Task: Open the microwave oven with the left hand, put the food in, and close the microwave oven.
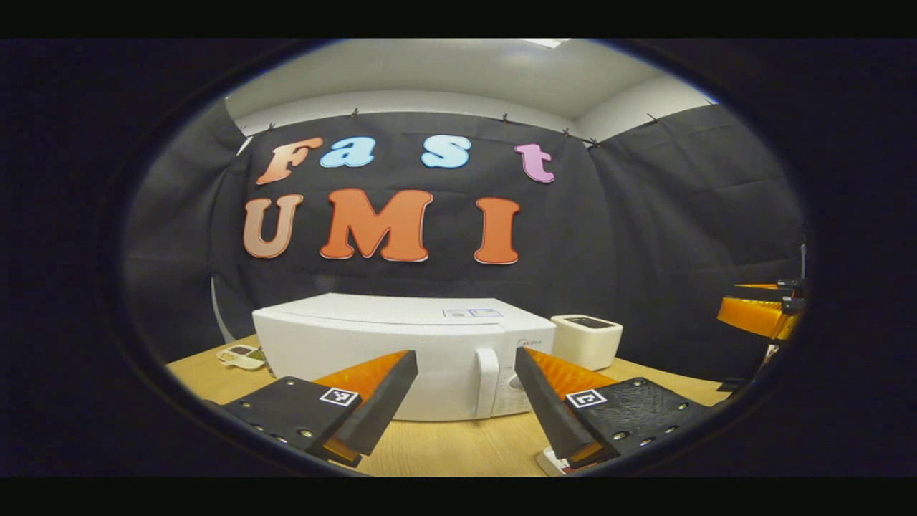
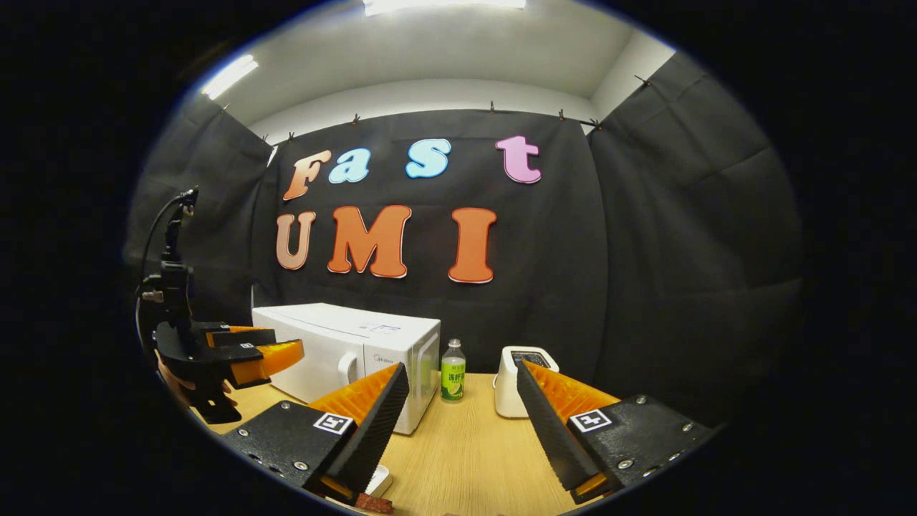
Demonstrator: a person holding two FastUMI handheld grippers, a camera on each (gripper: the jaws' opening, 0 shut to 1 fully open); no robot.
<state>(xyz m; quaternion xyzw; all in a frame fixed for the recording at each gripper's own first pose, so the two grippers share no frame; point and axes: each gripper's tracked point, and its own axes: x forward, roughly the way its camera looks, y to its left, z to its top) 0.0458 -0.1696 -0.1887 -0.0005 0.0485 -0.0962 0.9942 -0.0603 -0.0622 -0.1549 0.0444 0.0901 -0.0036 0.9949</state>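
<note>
White and boxy, the microwave oven (image 1: 401, 351) is our landmark: it sits on the wooden table (image 1: 444, 448) with its door closed and its handle (image 1: 486, 380) facing us. In the left gripper view we see the left gripper (image 1: 466, 401) hovering in front of that door, fingers spread wide and grasping nothing, the handle showing in the gap between them. To the right of the microwave oven stands a white toaster (image 1: 586, 340). In the right gripper view a green-labelled bottle (image 2: 452, 371) stands between the microwave oven and the toaster. The right gripper (image 2: 462, 423) hangs over the table nearer to us, also spread apart and empty. We cannot make out the food.
</note>
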